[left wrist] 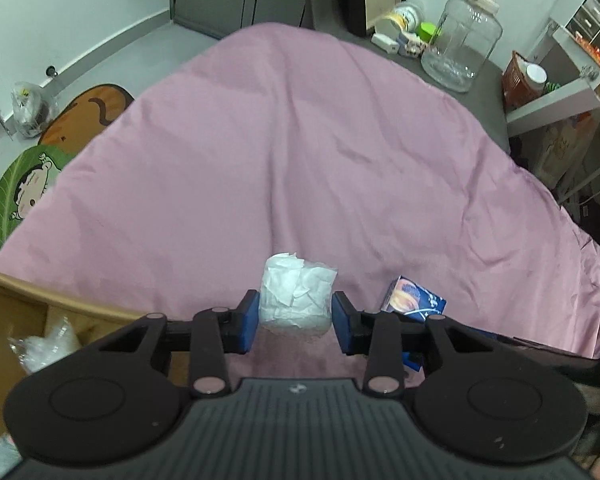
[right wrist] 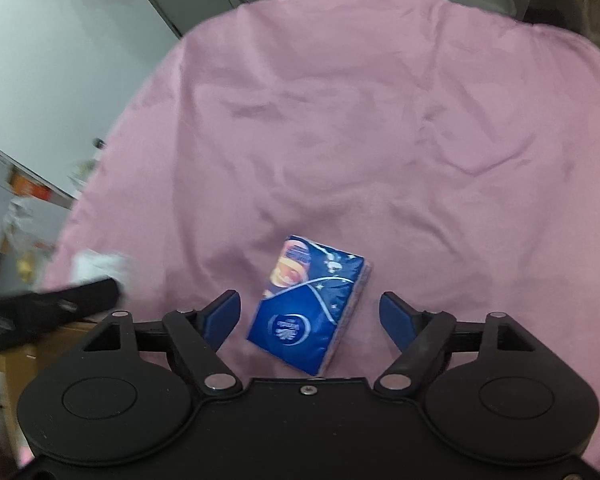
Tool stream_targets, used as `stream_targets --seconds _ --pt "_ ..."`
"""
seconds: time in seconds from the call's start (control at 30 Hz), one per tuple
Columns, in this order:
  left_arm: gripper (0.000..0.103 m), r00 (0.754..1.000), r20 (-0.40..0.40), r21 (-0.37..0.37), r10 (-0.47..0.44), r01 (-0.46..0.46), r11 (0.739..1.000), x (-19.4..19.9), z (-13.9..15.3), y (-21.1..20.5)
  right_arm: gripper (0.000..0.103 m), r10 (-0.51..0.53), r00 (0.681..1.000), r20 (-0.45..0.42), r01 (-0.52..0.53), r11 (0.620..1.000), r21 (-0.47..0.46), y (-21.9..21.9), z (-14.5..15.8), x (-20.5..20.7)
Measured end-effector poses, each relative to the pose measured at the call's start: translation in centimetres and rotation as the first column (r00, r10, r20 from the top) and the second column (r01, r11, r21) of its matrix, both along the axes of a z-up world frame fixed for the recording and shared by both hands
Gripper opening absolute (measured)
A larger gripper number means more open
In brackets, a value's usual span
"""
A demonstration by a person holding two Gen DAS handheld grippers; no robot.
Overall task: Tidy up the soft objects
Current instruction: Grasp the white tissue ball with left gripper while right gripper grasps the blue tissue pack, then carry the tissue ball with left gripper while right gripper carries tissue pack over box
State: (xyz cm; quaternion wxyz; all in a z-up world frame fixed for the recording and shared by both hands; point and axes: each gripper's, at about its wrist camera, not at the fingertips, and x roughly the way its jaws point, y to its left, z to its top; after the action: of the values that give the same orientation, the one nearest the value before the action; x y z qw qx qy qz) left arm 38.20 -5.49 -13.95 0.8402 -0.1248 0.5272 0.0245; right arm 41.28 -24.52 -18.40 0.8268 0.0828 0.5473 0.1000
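Observation:
In the left wrist view my left gripper (left wrist: 295, 316) is shut on a crumpled white tissue wad (left wrist: 296, 298), its blue pads pressing both sides, above the pink cloth (left wrist: 300, 160). A blue tissue pack (left wrist: 416, 300) lies on the cloth just to its right. The right wrist view shows my right gripper (right wrist: 310, 312) open, its blue pads standing well apart on either side of the blue tissue pack (right wrist: 310, 304), which lies flat on the pink cloth (right wrist: 360, 120). At the left edge of that view, blurred, are the left gripper and its white wad (right wrist: 100, 266).
An open cardboard box (left wrist: 40, 296) with clear plastic wrapping inside stands at the cloth's near left corner. Beyond the cloth stand a clear plastic jar (left wrist: 462, 44), small items and a white shelf unit (left wrist: 568, 80). A cartoon floor mat (left wrist: 28, 184) lies on the left.

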Motion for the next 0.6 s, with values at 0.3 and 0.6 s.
stream_targets --seconds 0.3,0.6 --pt "0.038 0.999 0.036 -0.026 0.015 -0.014 1.0 -1.3 2.1 0.9 0.046 0.059 0.998 -0.01 -0.06 0.99 -0.126 1.8 -0.4 -1.1" --pt "0.038 0.997 0.07 -0.046 0.015 -0.012 0.999 -4.0 4.1 1.8 0.029 0.04 0.999 0.037 -0.036 0.993 -0.114 1.2 3.4 -4.2"
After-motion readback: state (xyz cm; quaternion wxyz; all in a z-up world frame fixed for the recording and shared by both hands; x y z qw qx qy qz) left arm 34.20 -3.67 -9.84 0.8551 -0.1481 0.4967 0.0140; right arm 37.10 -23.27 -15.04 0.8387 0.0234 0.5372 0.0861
